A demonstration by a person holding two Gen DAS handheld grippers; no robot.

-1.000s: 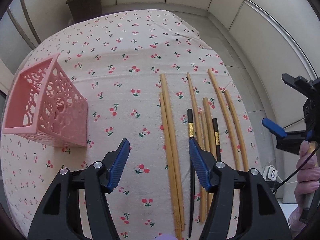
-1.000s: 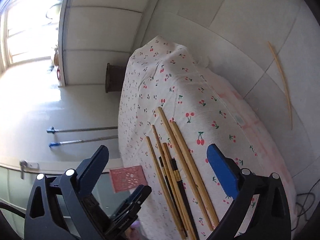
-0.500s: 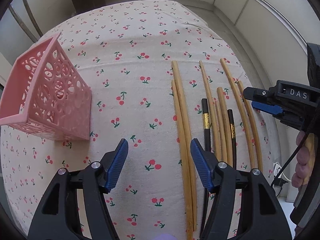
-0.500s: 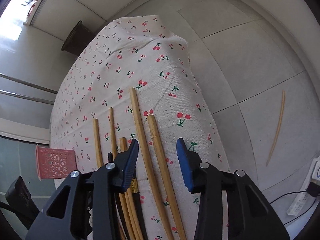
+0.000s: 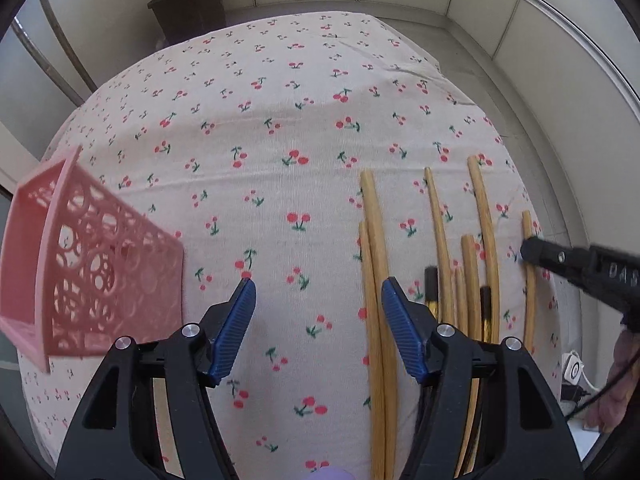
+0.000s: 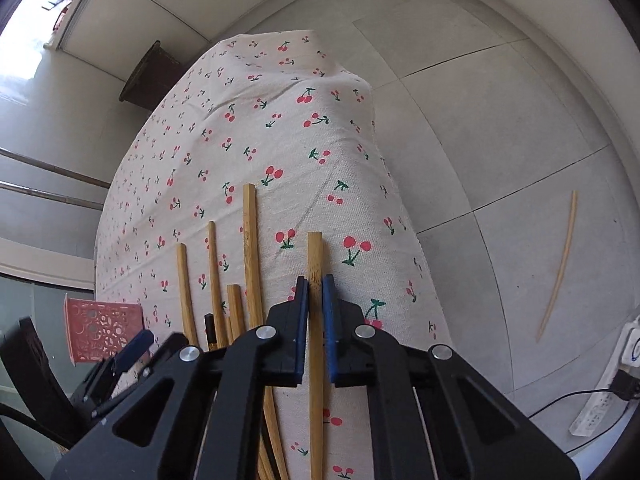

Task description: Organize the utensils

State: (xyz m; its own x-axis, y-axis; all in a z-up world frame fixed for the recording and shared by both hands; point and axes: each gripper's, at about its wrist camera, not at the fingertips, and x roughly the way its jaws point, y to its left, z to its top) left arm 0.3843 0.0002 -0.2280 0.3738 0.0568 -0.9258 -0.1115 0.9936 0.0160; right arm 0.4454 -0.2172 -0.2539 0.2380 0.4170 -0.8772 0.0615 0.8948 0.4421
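Note:
Several bamboo chopsticks [image 5: 376,280] and two black ones [image 5: 431,292] lie side by side on the cherry-print cloth [image 5: 280,120]. My right gripper [image 6: 315,296] is shut on the rightmost bamboo chopstick [image 6: 315,252], which lies on the cloth near the table's right edge; it also shows in the left wrist view [image 5: 528,256]. My left gripper [image 5: 316,320] is open and empty above the cloth, just left of the chopsticks. A pink perforated holder [image 5: 80,272] stands at the left, also in the right wrist view [image 6: 102,328].
A dark bin [image 5: 188,4] stands on the floor beyond the table. One loose chopstick [image 6: 560,264] lies on the tiled floor to the right. A white power strip [image 6: 604,392] and cables lie on the floor at the lower right.
My right gripper has come down onto the rightmost bamboo chopstick and shut on it. My left gripper has moved a little closer to the cloth and stays open.

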